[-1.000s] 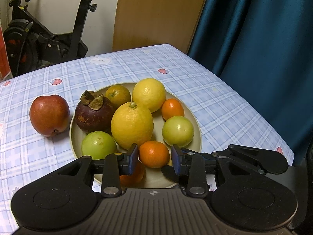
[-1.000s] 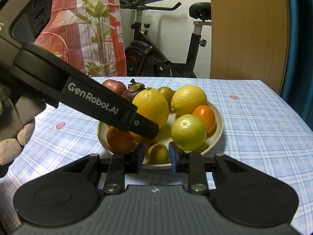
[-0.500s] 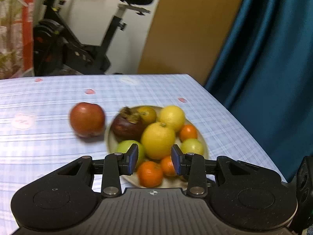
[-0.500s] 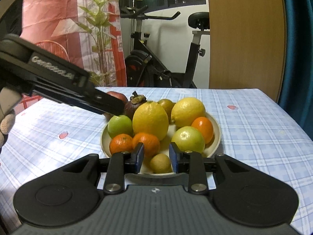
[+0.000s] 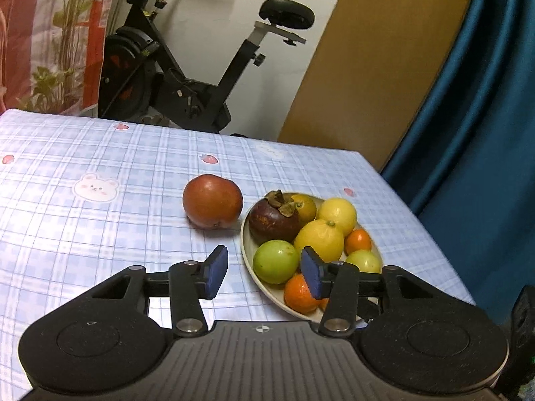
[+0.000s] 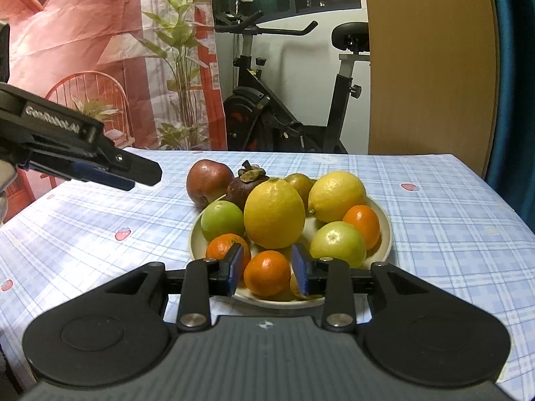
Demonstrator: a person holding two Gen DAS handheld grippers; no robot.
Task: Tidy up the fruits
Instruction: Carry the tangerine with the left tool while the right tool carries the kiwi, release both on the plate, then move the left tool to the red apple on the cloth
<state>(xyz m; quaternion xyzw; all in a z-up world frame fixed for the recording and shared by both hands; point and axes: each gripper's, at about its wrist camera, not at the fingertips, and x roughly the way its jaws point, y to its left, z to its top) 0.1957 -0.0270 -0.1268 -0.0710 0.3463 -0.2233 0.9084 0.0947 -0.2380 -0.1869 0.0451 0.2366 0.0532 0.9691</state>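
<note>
Pulled back and lifted away from the plate since a second ago, the left gripper (image 5: 264, 271) is now seen held above the checked tablecloth (image 5: 100, 234), and its jaws, nearly shut before, are opening with nothing gripped between them. Ahead of its right finger and slightly to the right, the cream plate (image 5: 245, 250) is found, heaped with fruit: a green fruit (image 5: 276, 261) just beyond the right pad, a dark mangosteen (image 5: 273, 222) behind it, two lemons (image 5: 319, 239) further right, and small oranges (image 5: 299, 292) partly hidden by the right finger. Straight ahead of the left gripper and off the plate, a red apple (image 5: 213, 200) is seen lying on the cloth, just beside the plate's rim; whether it touches the rim cannot be told. From the right wrist view, the right gripper (image 6: 266, 269) is shown low at the near rim of the plate, hardly shifted from a second ago, and its jaws are opening too; a small orange (image 6: 266, 277) is framed between the blue pads, with a sliver of gap visible on either side, so no grip is made out. Left of that gripper and further off, the left gripper's black fingers are seen hanging above the cloth, well apart from the fruit. An exercise bike (image 6: 284, 110) is visible beyond the table.
</note>
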